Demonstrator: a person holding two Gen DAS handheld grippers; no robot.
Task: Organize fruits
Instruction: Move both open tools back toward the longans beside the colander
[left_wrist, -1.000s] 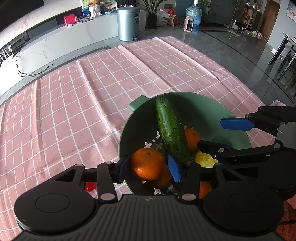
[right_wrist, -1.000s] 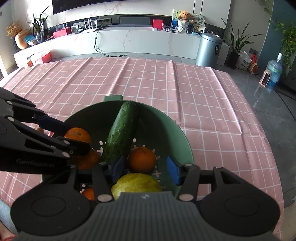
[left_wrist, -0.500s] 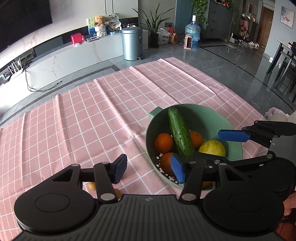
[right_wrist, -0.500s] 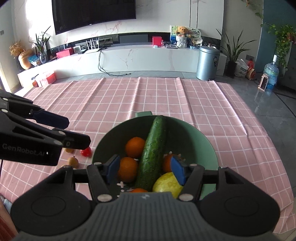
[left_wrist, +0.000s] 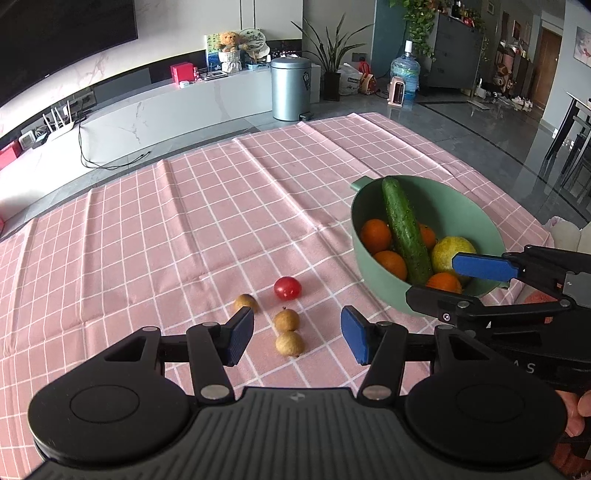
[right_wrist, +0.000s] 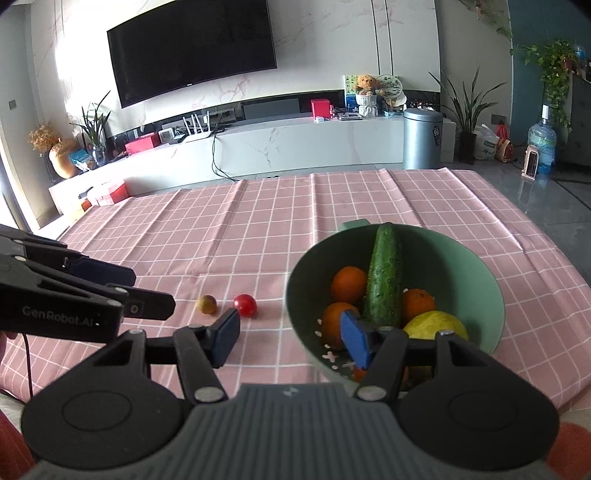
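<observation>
Both tongs are held level above the tabletop (left_wrist: 184, 229), spread wide, gripping nothing: left tongs (left_wrist: 297, 339) over three small brown fruits (left_wrist: 287, 319), right tongs (right_wrist: 290, 338) beside the green bowl (right_wrist: 476, 280) of fruit.

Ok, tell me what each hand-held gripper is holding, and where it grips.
Nothing. The left hand-held gripper and the right hand-held gripper are both open and empty.
</observation>
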